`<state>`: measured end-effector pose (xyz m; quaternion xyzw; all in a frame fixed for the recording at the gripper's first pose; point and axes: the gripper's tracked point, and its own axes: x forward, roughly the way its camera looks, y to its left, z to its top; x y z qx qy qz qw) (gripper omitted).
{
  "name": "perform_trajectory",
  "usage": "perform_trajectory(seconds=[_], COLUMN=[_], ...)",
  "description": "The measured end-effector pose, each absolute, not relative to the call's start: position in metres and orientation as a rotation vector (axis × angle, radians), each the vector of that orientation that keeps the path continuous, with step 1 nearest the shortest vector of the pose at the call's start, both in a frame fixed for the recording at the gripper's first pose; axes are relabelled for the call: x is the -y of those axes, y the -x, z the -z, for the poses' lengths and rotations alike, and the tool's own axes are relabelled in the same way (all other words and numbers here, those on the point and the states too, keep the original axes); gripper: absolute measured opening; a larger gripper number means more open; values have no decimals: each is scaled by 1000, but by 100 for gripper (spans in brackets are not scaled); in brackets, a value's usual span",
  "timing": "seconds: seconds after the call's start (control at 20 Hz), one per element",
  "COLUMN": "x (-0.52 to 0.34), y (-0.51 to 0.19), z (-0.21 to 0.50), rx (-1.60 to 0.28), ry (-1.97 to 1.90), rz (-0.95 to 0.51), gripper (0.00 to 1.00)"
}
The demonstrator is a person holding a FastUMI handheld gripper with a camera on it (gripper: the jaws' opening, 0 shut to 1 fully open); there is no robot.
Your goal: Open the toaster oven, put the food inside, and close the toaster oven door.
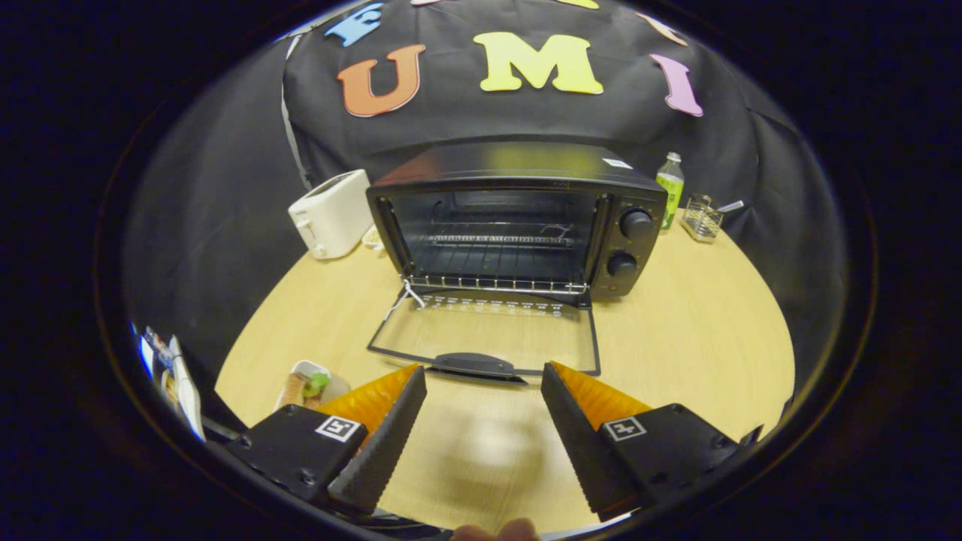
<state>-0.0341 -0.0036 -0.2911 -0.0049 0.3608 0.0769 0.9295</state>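
Fingertips of our hand-held gripper sit nearest us, spread wide and grasping nothing, hovering over bare counter. Just ahead of them at 12 o'clock we see the toaster oven door, dropped flat onto the counter, its handle almost between the tips. Beyond the door, also at 12 o'clock, stands the toaster oven, cavity open with the wire rack showing. So we judge step one done.

Key relation: the food, on a small plate, lies at about 9 to 10 o'clock, just outside the left finger and close beside it, not between the fingers. We cannot tell its long axis; it is too small and partly hidden. Next move, we judge, needs a swing left to centre the food, then forward over the door into the cavity.

Bystanders: white toaster at 11 o'clock, green bottle and wire holder at 1 o'clock.
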Motion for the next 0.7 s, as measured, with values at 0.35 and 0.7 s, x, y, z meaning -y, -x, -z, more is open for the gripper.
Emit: perform_trajectory(seconds=[0.35, 0.7], x=[-42, -99], y=[69, 104], z=[269, 309], rx=[-846, -1078], ry=[-112, -245], rz=[-344, -452], gripper=[100, 100])
